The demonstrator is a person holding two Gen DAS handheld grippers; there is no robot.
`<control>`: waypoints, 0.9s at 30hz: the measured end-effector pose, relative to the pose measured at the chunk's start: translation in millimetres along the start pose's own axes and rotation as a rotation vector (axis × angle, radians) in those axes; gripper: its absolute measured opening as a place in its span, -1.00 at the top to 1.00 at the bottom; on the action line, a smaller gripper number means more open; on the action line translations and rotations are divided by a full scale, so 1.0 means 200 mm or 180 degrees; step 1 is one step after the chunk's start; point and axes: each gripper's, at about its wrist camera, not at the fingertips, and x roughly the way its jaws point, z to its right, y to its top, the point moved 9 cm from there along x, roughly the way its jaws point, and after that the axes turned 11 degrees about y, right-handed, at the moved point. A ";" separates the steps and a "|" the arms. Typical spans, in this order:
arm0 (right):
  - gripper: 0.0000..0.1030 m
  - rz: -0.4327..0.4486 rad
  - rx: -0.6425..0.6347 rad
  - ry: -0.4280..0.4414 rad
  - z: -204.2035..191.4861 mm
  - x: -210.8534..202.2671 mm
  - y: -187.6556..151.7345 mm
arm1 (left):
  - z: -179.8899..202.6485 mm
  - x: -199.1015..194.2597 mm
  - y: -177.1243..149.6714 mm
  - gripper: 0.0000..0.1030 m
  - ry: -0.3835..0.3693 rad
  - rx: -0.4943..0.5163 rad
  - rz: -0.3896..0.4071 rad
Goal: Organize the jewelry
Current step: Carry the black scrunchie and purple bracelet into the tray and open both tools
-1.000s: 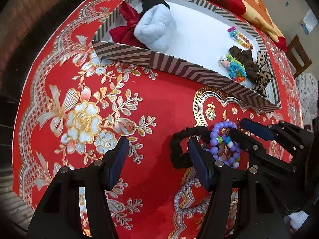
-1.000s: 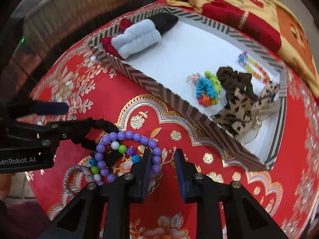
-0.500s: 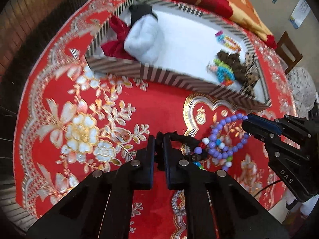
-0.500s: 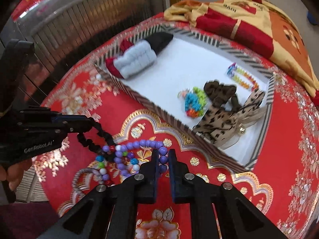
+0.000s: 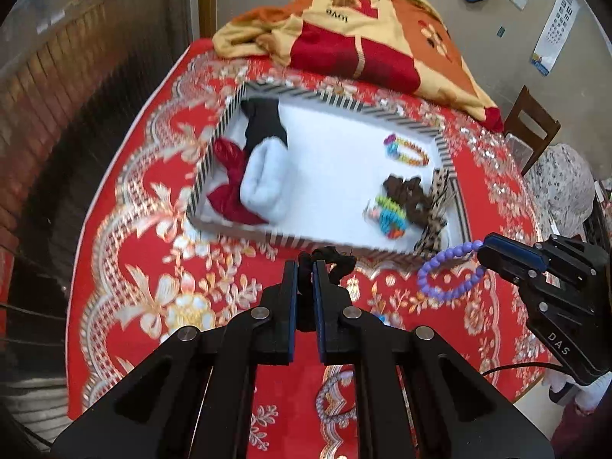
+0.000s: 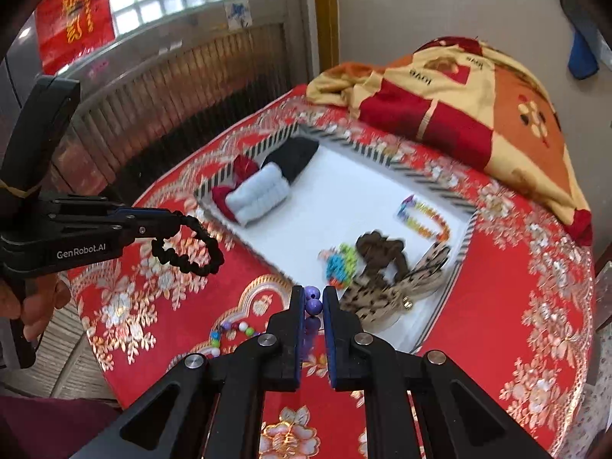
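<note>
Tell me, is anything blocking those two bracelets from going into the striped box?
Only the box's near wall. The left gripper holds the black band and the right gripper the purple bracelet, both lifted off the cloth. The white floor in the middle lies bare.

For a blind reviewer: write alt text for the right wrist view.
The right gripper is shut on a purple bead bracelet, while at left the left gripper holds a black scrunchie above the red floral tablecloth. Beyond lies a striped-rim tray holding scrunchies and bracelets.
</note>
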 end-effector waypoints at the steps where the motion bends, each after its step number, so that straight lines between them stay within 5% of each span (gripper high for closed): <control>1: 0.83 0.0017 -0.0002 -0.0012 0.01 -0.01 0.02 | 0.00 -0.01 0.02 0.87 0.0006 0.0010 0.0019; 14: 0.83 0.0094 0.0086 -0.0192 0.20 0.00 0.24 | 0.11 0.06 0.24 0.87 0.0060 0.0157 0.0106; 27: 0.83 -0.0015 0.0262 -0.0174 0.37 0.27 0.39 | 0.16 0.28 0.38 0.87 0.0060 0.0261 -0.0033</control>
